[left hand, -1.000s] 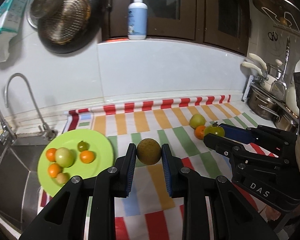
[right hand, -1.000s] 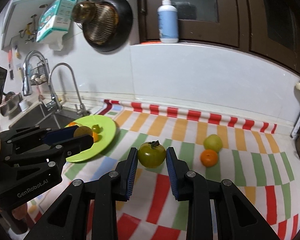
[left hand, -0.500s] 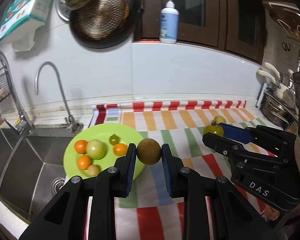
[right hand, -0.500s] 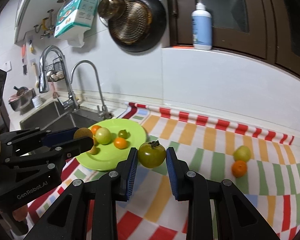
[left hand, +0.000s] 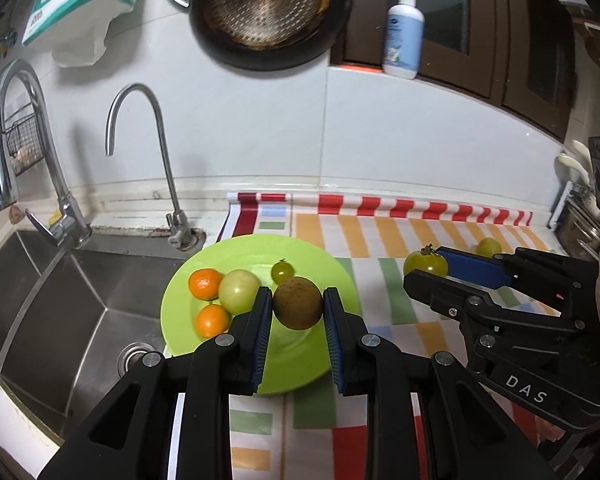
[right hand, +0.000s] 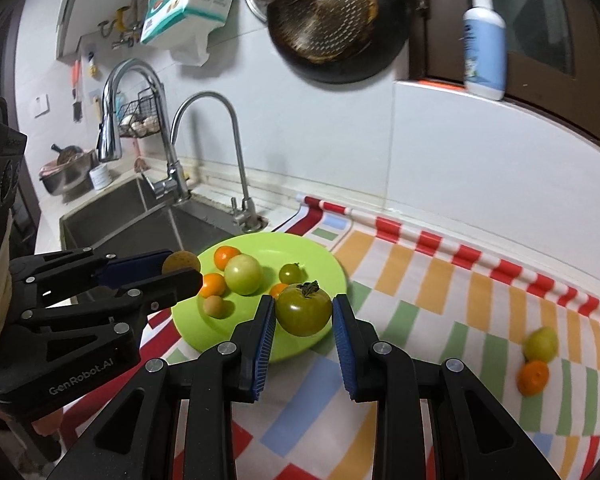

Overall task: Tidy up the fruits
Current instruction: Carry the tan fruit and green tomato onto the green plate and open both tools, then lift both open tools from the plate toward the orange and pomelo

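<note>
Two fruits pinched: brown fruit (left hand: 298, 302) left gripper (left hand: 296, 312), green tomato (right hand: 304, 309) right gripper (right hand: 304, 320).

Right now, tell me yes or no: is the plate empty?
No. The green plate already holds several fruits, among them two oranges and a pale green tomato.

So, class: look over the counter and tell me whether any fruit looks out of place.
Yes: a yellow-green fruit and an orange lie touching on the striped cloth, far from the green plate where the other loose fruit sits.
</note>
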The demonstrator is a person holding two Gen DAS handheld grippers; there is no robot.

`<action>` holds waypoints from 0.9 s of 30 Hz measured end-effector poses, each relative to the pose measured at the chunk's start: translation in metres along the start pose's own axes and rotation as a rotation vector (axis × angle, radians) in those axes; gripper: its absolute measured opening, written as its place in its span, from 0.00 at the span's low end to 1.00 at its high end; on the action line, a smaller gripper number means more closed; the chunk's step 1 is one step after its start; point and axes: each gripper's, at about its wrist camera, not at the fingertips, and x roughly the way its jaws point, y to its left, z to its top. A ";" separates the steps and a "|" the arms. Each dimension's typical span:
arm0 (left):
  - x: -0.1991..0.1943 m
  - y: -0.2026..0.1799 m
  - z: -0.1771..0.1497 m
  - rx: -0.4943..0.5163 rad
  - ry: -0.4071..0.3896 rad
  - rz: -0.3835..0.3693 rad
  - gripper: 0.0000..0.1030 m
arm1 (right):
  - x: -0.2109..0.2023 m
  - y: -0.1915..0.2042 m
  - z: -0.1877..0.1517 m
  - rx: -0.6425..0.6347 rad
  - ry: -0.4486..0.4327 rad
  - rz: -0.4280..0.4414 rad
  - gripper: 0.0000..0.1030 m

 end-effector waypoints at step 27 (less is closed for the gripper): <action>0.040 0.031 -0.009 -0.026 0.071 0.075 0.38 | 0.062 -0.002 0.003 0.012 0.079 0.048 0.36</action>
